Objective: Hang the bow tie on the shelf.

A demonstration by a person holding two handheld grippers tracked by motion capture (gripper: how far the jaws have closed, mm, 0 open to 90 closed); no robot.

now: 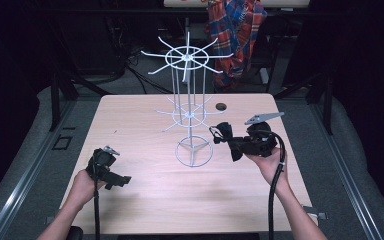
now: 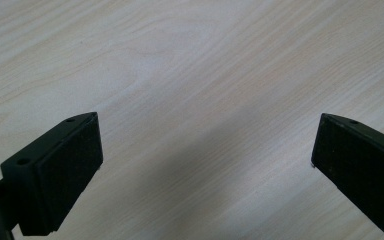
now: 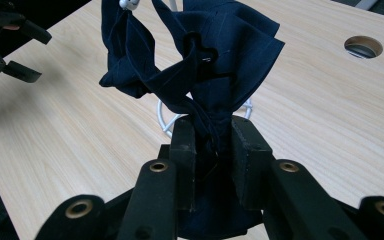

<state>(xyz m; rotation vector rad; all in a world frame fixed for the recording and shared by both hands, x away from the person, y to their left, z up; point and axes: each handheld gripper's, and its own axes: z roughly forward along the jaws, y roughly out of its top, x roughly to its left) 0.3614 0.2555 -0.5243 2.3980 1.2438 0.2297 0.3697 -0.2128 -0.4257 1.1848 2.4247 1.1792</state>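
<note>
In the high view, a pale wooden worktop (image 1: 145, 200) is seen with a white wire rack (image 1: 190, 107) standing near its middle, its ring base on the wood and spoked tiers above. The right tongs (image 1: 223, 134) are held level just right of the rack's base, and a dark navy cloth (image 1: 226, 131) is clamped between them, close to the rack's lower wires. The left tongs (image 1: 121, 181) are held low near the worktop's front left, well apart from the rack. A plaid garment (image 1: 236, 32) is hung behind the worktop. In the left gripper view, the left tongs (image 2: 207, 160) are spread wide, with bare wood between them. In the right gripper view, the right tongs (image 3: 213, 150) are closed on the navy cloth (image 3: 215, 60), which is bunched upward from the pads; part of the white rack (image 3: 166, 117) is seen behind it, and a round hole (image 3: 363, 46) is cut in the worktop at the upper right.
</note>
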